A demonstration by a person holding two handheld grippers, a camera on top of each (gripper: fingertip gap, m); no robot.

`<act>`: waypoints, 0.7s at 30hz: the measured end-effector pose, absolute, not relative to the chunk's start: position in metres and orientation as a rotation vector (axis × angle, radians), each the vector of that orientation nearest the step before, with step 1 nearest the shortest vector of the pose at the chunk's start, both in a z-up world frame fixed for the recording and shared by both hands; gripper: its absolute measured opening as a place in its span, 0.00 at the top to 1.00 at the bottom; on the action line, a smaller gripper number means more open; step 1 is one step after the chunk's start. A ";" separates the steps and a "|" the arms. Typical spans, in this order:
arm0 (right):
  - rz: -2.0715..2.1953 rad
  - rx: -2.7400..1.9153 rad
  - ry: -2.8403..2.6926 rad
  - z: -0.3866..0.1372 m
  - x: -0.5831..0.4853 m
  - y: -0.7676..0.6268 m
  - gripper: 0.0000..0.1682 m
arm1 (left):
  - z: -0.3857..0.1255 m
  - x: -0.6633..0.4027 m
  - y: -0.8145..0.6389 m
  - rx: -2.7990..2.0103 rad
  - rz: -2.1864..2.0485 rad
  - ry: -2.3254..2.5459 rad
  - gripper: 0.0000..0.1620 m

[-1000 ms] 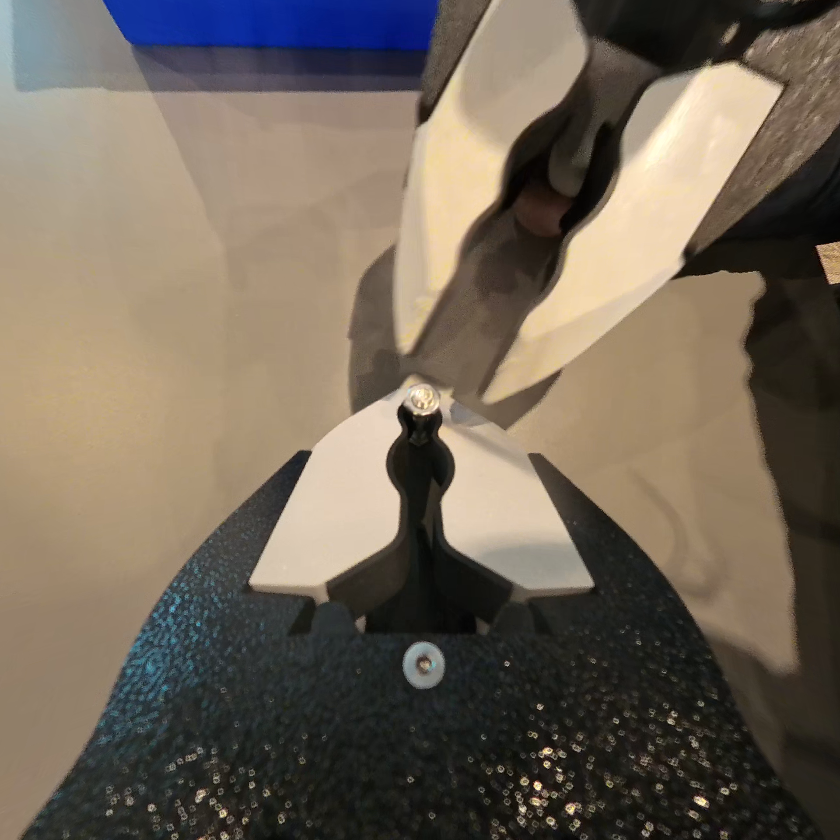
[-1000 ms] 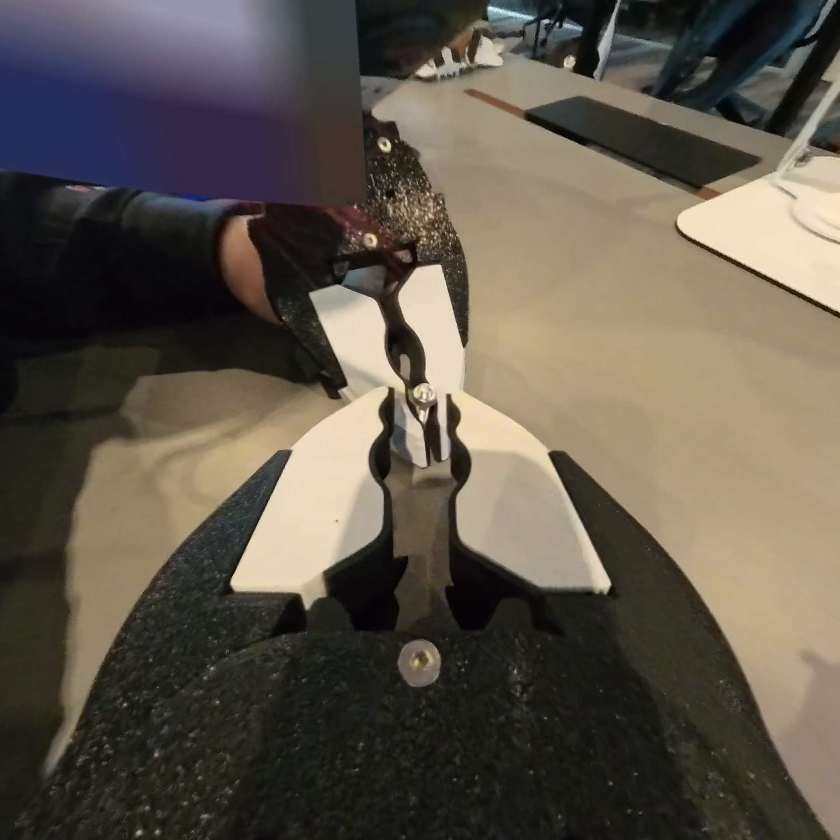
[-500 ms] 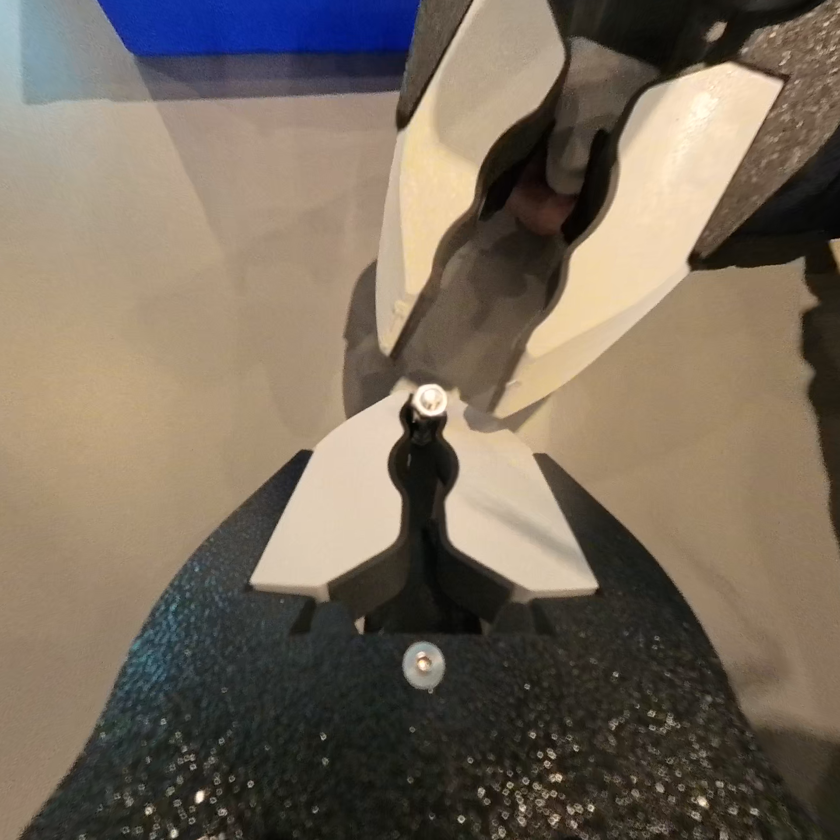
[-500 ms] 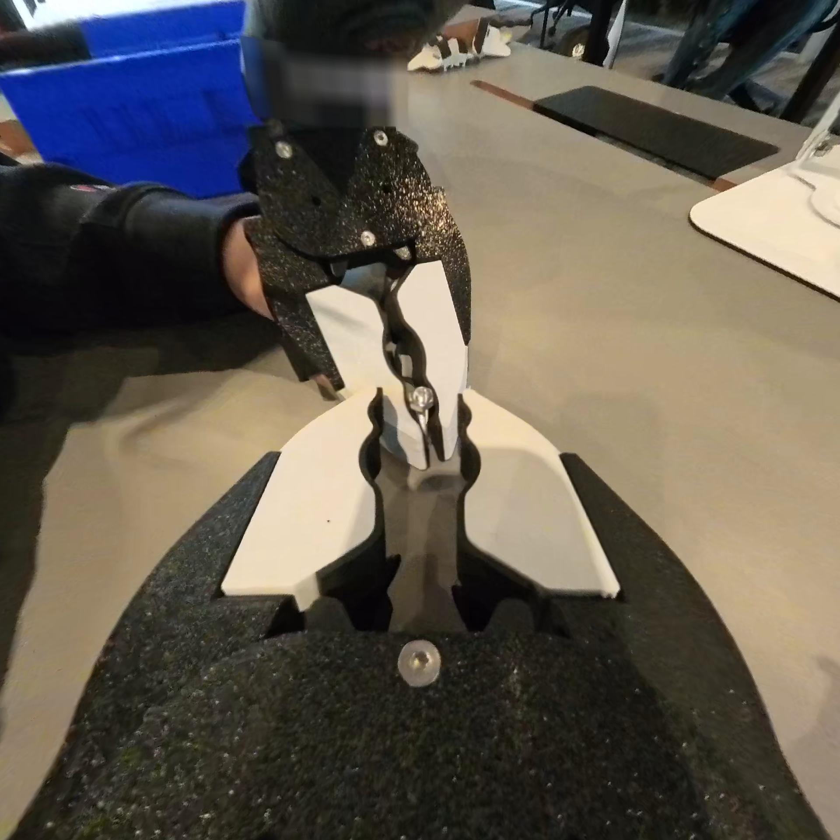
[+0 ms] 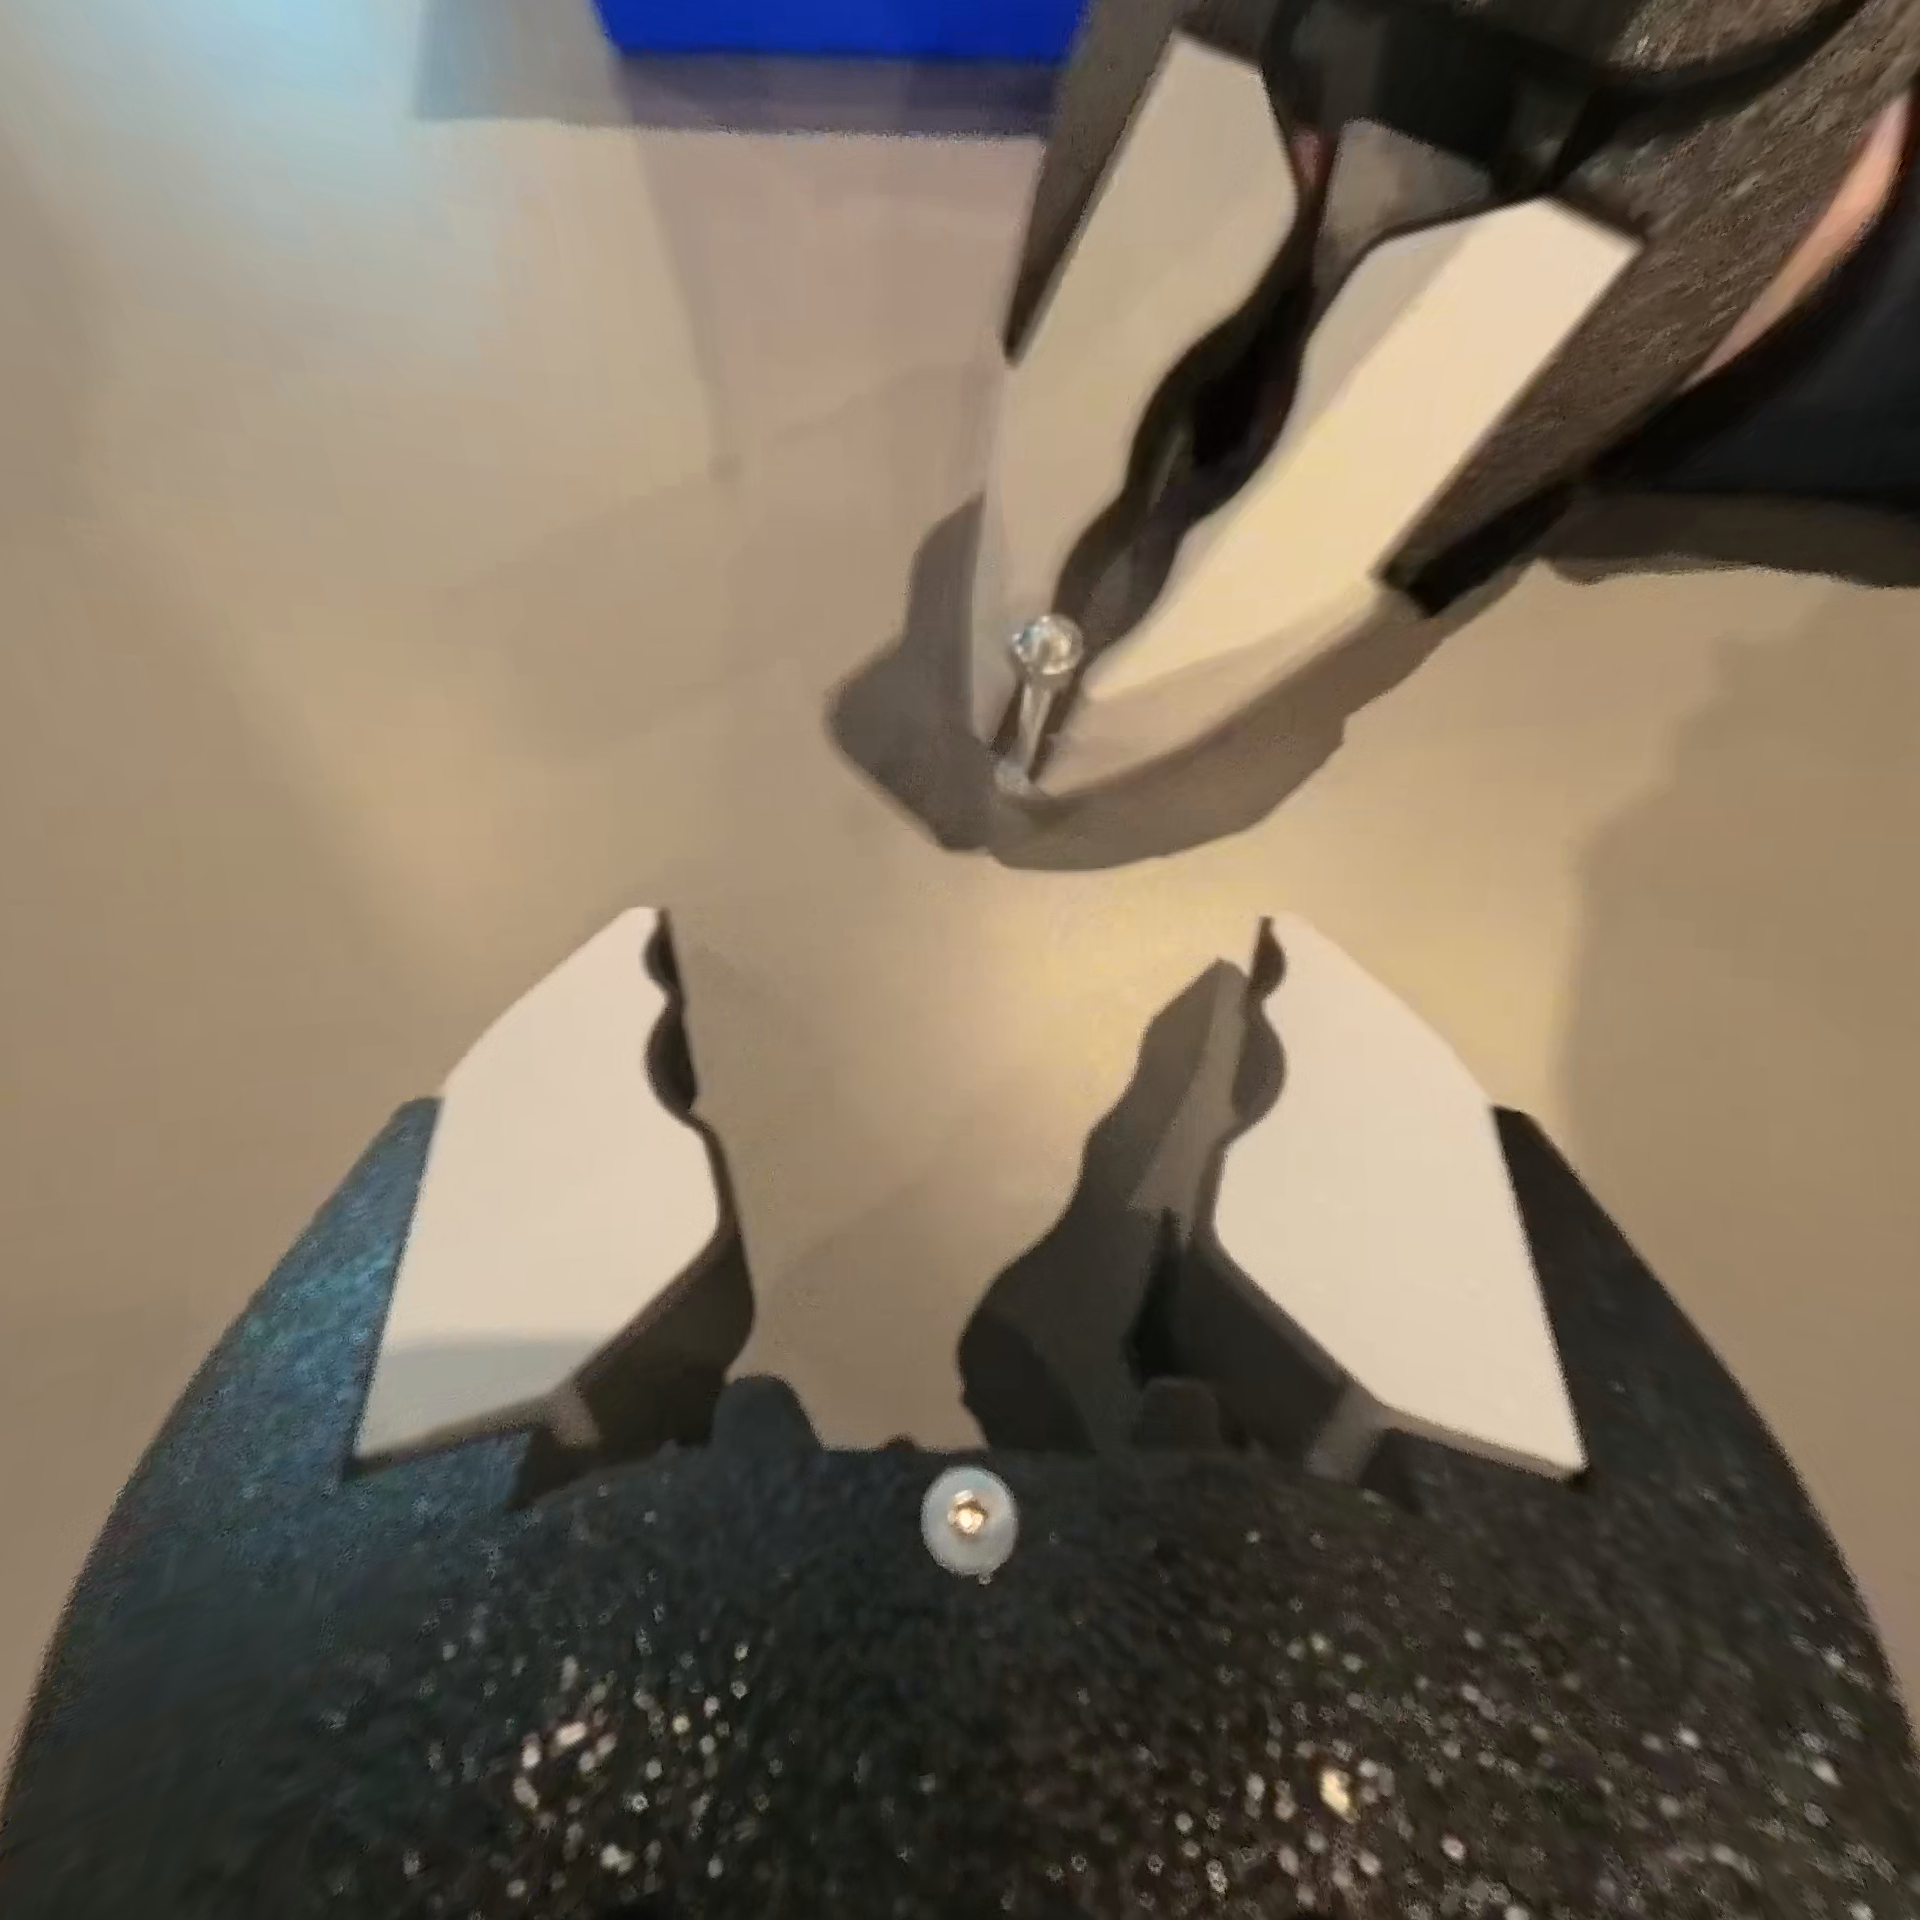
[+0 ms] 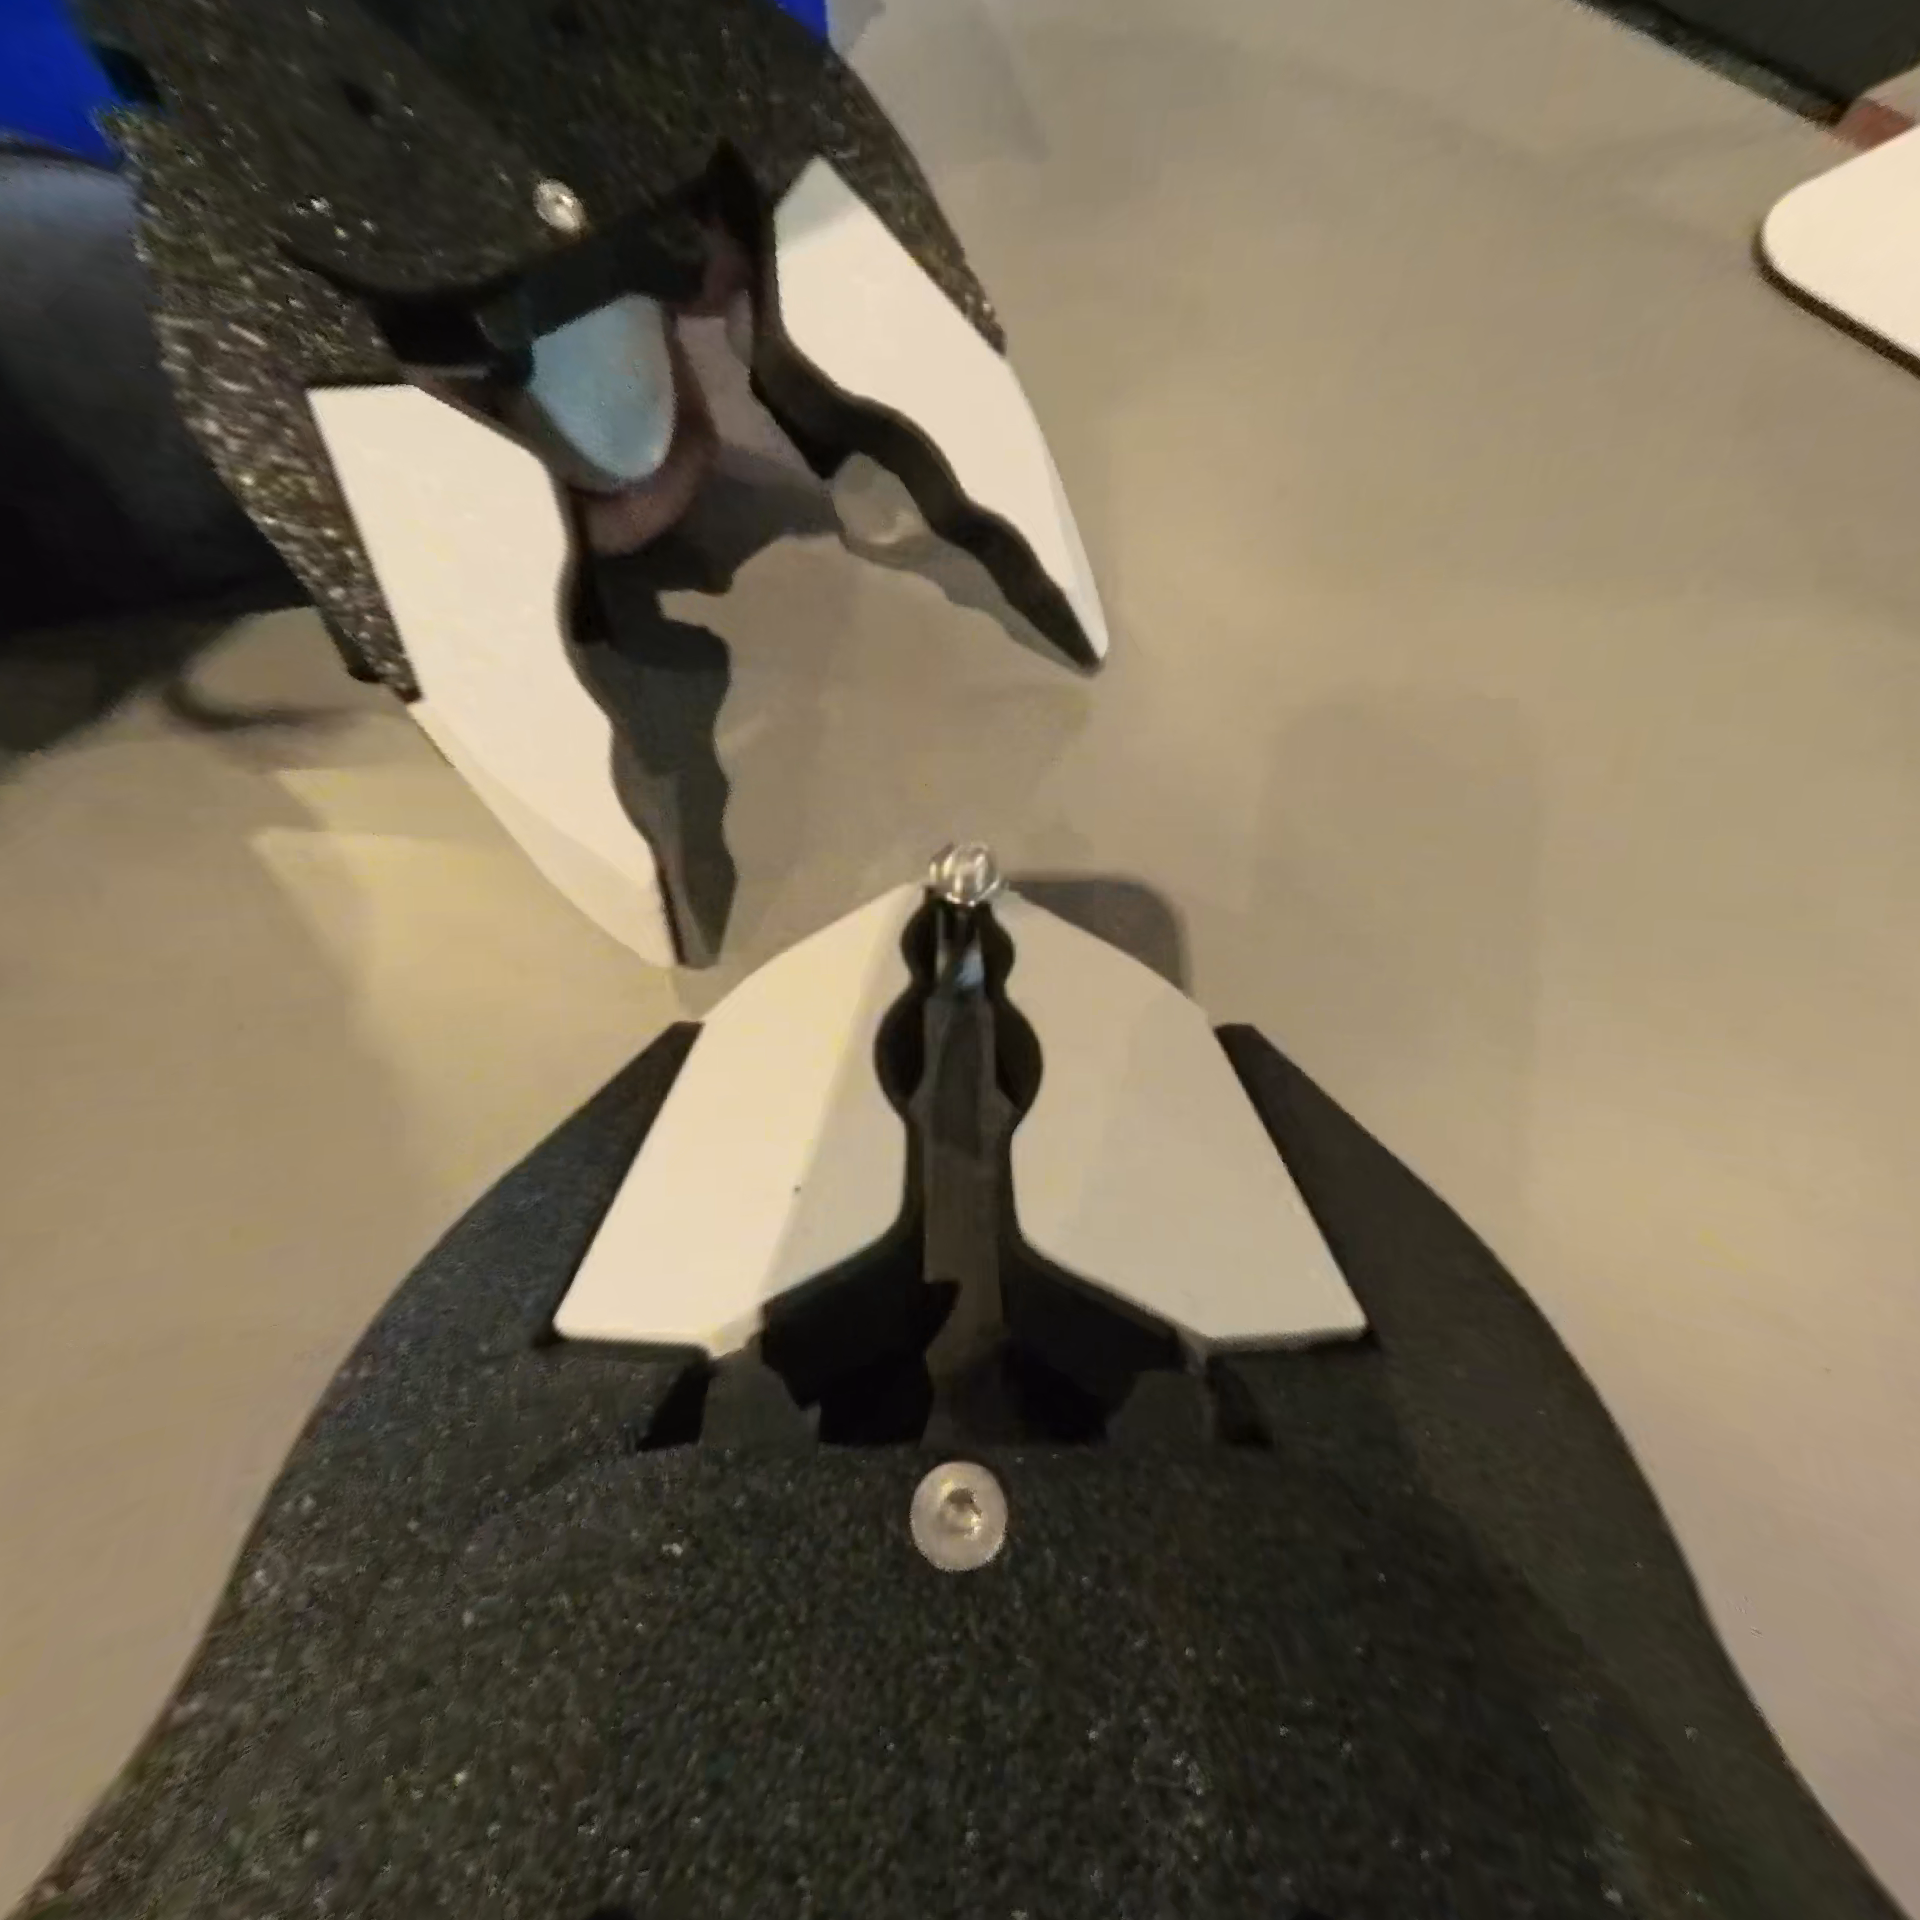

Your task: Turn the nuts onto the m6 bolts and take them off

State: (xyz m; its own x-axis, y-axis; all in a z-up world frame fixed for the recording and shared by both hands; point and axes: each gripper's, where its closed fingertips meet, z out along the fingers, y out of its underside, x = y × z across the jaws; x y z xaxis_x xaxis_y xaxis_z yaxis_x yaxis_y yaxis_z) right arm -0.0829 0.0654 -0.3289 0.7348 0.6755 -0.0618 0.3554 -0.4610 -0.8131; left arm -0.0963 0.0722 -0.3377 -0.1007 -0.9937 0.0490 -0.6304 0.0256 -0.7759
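A plain grey-beige table (image 6: 1455,623) is shown. A white board (image 6: 1860,260) with rounded corners is laid flat on it at the far right edge.

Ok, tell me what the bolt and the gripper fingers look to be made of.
The bolt looks like bright, polished metal, steel or zinc-plated: its head glints silver. The right gripper, shut on it, has fingers of smooth matte white material with dark inner faces, probably plastic. The housing is black and grainy with speckles.

Grey tabletop (image 5: 364,623), blue bin (image 5: 831,26) behind.
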 end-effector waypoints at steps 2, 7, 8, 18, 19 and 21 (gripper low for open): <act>0.449 -2.056 -0.762 -0.323 -0.081 0.066 0.97 | -0.330 -0.099 0.072 -1.627 -0.917 1.727 0.33; 0.197 -2.006 -0.655 -0.242 -0.038 0.054 0.97 | -0.308 -0.100 0.072 -1.565 -0.975 1.620 0.29; 0.103 -2.016 -0.627 -0.221 -0.018 0.050 0.97 | -0.302 -0.100 0.073 -1.552 -0.988 1.593 0.30; -0.373 -2.766 -0.235 -0.254 0.225 0.011 0.97 | -0.292 -0.097 0.079 -1.525 -0.900 1.486 0.31; -0.355 -2.801 -0.238 -0.265 0.230 0.012 0.97 | -0.292 -0.097 0.081 -1.530 -0.877 1.476 0.31; -0.345 -2.845 -0.260 -0.280 0.235 0.018 0.97 | -0.293 -0.098 0.086 -1.545 -0.832 1.457 0.31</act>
